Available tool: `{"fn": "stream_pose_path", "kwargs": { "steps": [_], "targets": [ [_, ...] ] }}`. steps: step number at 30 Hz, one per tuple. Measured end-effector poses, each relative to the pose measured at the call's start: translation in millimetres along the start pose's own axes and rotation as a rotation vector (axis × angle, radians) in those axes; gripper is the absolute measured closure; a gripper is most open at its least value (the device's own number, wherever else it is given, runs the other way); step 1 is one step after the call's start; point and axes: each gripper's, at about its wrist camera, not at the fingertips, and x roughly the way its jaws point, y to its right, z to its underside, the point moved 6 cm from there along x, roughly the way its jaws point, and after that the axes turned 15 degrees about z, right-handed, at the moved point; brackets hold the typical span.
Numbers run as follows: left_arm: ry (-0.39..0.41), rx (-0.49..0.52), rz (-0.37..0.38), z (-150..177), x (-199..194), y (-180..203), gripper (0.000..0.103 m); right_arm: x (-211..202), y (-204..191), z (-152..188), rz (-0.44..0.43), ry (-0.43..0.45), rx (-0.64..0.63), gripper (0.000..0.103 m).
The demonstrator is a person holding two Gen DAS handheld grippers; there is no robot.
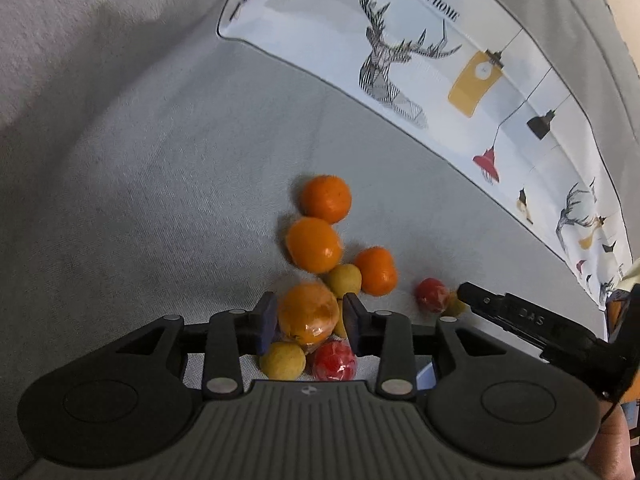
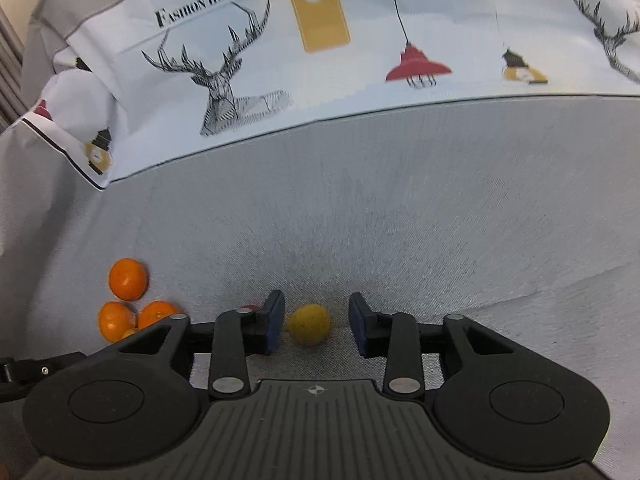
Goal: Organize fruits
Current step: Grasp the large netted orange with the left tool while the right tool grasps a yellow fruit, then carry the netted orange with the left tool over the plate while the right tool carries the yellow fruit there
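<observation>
The cloth point(image 2: 400, 220) under everything was plain light grey. At twelve o'clock lay a white pillow point(image 2: 360, 60) edged with a thin dark line, printed with black line-drawn stag heads, mustard-yellow tags, red and black hanging lamps and the black words "FASHION HOME". The left gripper point(image 1: 310, 316) was black with dark blue pads point(image 1: 266, 320), and between them sat an orange fruit point(image 1: 308, 312) with a glossy sheen. Three more oranges point(image 1: 326, 199) stood toward twelve o'clock, all bright orange. A dull yellow fruit point(image 1: 282, 361) and a shiny red fruit point(image 1: 334, 361) lay at six o'clock. The right gripper point(image 2: 316, 326), also black and blue, framed a speckled yellow fruit point(image 2: 309, 324).
</observation>
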Motion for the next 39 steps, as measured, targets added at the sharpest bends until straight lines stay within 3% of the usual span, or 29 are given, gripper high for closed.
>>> {"fn": "stream_pose_path", "kwargs": {
  "steps": [3, 10, 12, 15, 21, 26, 32, 35, 39],
  "targets": [
    [-0.017, 0.012, -0.008, 2, 6, 1, 0.063, 9, 0, 2, -0.006, -0.023, 0.011, 0.058],
    [-0.045, 0.032, -0.032, 4, 17, 1, 0.063, 13, -9, 4, -0.006, -0.017, -0.032, 0.057],
    [-0.052, 0.038, -0.036, 5, 18, 1, 0.063, 13, -11, 4, -0.015, -0.015, -0.045, 0.061],
    [-0.056, 0.049, -0.039, 5, 19, 3, 0.063, 13, -16, 6, -0.049, -0.027, -0.063, 0.077],
    [-0.031, 0.059, -0.044, 1, 10, 11, 0.064, 3, -16, 3, -0.047, 0.015, -0.065, 0.077],
    [0.0, 0.093, -0.03, -2, -11, 26, 0.064, -26, -5, -4, -0.038, 0.07, -0.024, 0.077],
    [0.033, 0.177, -0.02, 0, -32, 52, 0.064, -94, -4, -4, -0.074, 0.165, -0.031, 0.077],
    [0.04, 0.236, -0.012, 6, -35, 68, 0.064, -130, 0, 5, -0.083, 0.18, -0.032, 0.077],
    [0.048, 0.32, 0.004, 17, -37, 90, 0.064, -153, 12, 25, -0.024, 0.146, -0.015, 0.077]
  ]
}}
